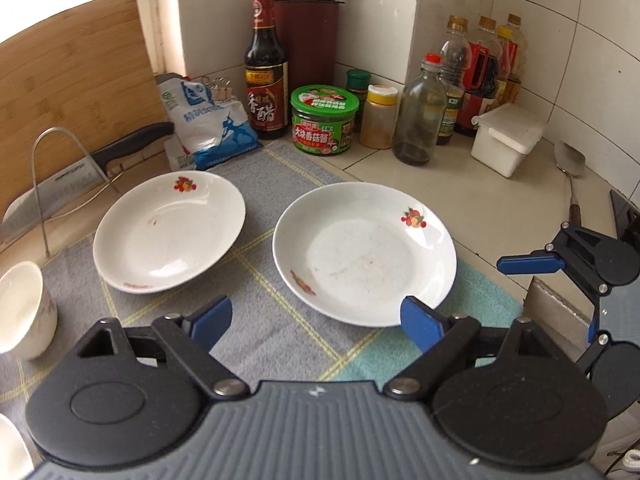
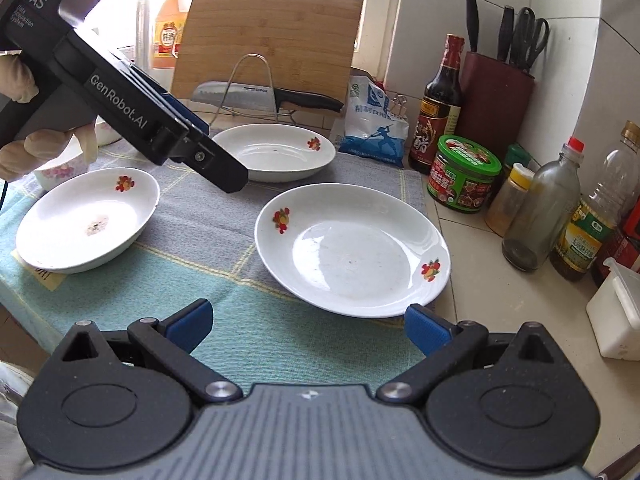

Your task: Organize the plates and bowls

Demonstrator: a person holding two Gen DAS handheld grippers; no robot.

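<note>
Left claw (image 1: 316,322) wide, empty, right claw (image 2: 310,326) likewise — near plate (image 2: 352,250) just ahead, seemingly untouched.

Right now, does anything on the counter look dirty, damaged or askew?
Yes. The near-left plate has a dried food smear at its centre, and the far plate sits tilted on the cloth. No spills or breakage visible.

Three white plates with small fruit prints are laid upright and apart on a checked cloth (image 2: 224,236): a near plate (image 2: 352,254), a far plate (image 2: 276,152) and a left plate (image 2: 86,226), faintly soiled. A white bowl (image 1: 24,312) is seen at the cloth's left edge.
</note>
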